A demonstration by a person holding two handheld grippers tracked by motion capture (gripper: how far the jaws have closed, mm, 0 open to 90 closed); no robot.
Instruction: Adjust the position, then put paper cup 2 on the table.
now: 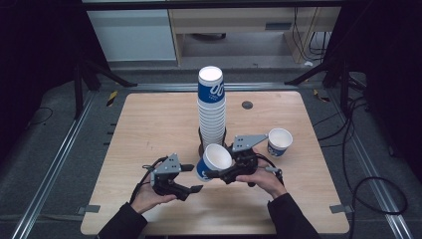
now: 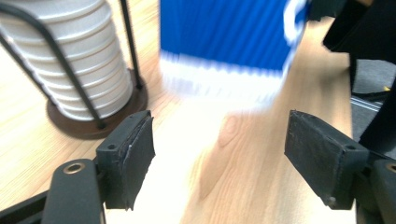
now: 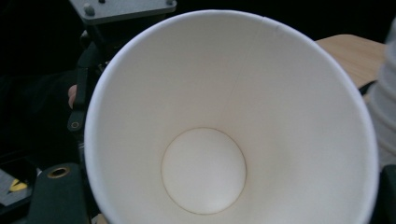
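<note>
A tall stack of white paper cups (image 1: 211,107), topped by a blue-printed one, stands in a dark wire holder (image 1: 201,144) at mid-table. My right gripper (image 1: 215,174) is shut on a blue and white paper cup (image 1: 213,160), tilted with its mouth up and toward the person. In the right gripper view that cup's white inside (image 3: 233,116) faces the camera and hides the pads. My left gripper (image 1: 193,178) stands open just left of the held cup, nothing between its pads (image 2: 130,154). The left gripper view shows the cup's blue wall (image 2: 224,37), blurred, ahead of the jaws, and the stack (image 2: 70,60) at left.
Another blue and white cup (image 1: 279,142) stands upright to the right of the stack. A small dark round spot (image 1: 247,105) marks the wooden table (image 1: 149,124) behind the stack. Black frame legs and cables lie around the table's edges.
</note>
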